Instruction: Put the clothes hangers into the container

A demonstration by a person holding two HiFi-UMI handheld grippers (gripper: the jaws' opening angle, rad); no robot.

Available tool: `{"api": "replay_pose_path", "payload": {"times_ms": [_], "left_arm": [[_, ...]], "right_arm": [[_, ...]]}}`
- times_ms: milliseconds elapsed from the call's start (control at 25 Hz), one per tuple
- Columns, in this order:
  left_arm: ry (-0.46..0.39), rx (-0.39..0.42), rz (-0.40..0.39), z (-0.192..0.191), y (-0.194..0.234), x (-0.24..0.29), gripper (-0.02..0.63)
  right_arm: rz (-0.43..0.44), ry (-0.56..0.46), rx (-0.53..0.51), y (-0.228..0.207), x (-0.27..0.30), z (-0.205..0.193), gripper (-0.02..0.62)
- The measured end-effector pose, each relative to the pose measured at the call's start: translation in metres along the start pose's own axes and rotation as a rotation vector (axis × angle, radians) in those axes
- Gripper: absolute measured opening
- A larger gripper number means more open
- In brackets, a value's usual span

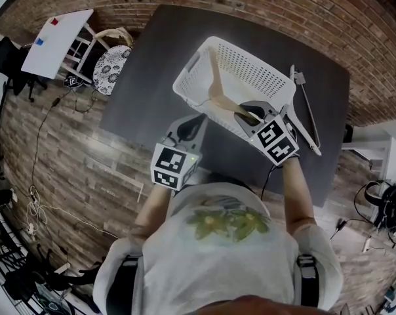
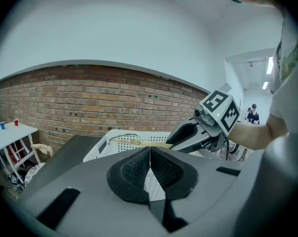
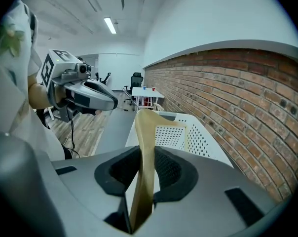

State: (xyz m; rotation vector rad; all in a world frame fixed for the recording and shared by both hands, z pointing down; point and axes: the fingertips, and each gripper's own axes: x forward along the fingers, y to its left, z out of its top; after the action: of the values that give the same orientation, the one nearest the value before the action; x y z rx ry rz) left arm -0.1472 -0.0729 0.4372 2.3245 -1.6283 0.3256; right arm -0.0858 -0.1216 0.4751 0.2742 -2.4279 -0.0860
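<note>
From the head view, the white basket (image 1: pixel 193 77) stands on the dark bench (image 1: pixel 145 77). A wooden hanger (image 1: pixel 219 87) slants down into it, its far end inside and its near end over the near rim. That near end is in the right gripper (image 1: pixel 246 115). Apart from this hanger I see nothing in the basket. A second, pale hanger (image 1: pixel 307 113) lies flat on the bench just to the right of the basket, outside it. The left gripper (image 1: pixel 193 125) hangs near the basket's near corner, apart from both hangers.

In the left gripper view, the fingers (image 2: pixel 134 169) are pressed together with nothing between them. Beyond them is the basket's rim (image 2: pixel 104 144). The wooden hanger (image 2: pixel 139 143) runs across above that rim, from its metal hook on the left to the right gripper on the right.

In the right gripper view, the fingers (image 3: pixel 171 172) pinch the flat wooden arm of the hanger (image 3: pixel 145 127), which stands on edge between them. It reaches forward over the holed wall of the basket (image 3: pixel 201 139). The basket's floor does not show here.

As I judge it, the task is in its early half. The first hanger is partly in the basket but not yet let go, so nothing is fully put away. What is left is to release it so it drops in, then pick the pale hanger off the bench and put it in too.
</note>
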Motion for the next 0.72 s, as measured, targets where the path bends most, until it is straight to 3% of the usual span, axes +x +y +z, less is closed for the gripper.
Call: {"api": "replay_pose_path", "payload": {"times_ms": [720], "left_arm": [[0.013, -0.014, 0.005, -0.001, 0.011, 0.009, 0.029]], "right_arm": [[-0.017, 0.123, -0.006, -0.02, 0.024, -0.014, 0.1]]}}
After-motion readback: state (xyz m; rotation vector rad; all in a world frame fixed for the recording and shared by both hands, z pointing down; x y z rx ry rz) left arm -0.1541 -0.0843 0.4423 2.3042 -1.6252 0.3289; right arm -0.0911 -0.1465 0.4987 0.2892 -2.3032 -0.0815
